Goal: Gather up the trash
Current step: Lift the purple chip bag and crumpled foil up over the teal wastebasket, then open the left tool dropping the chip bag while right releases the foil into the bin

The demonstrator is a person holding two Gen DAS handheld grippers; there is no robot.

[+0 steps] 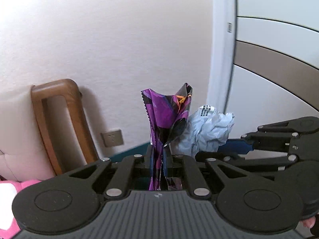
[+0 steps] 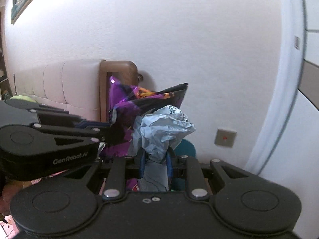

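Observation:
In the left wrist view my left gripper (image 1: 158,159) is shut on a purple and black foil wrapper (image 1: 167,111) that stands up from between its blue pads. Just to its right, the right gripper (image 1: 233,149) reaches in from the side, clamped on a crumpled light grey plastic bag (image 1: 209,131). In the right wrist view my right gripper (image 2: 155,159) pinches that grey bag (image 2: 159,131), which bunches up above the pads. The left gripper (image 2: 107,127) comes in from the left holding the purple wrapper (image 2: 123,107). The two pieces of trash are held side by side in the air.
A white wall fills the background. A sofa with a wooden armrest (image 1: 57,119) and pale cushions (image 2: 57,87) stands at the left. Wall sockets (image 1: 111,138) (image 2: 225,137) sit low. A white door frame (image 1: 221,59) is at the right. A teal round object (image 2: 185,147) lies below.

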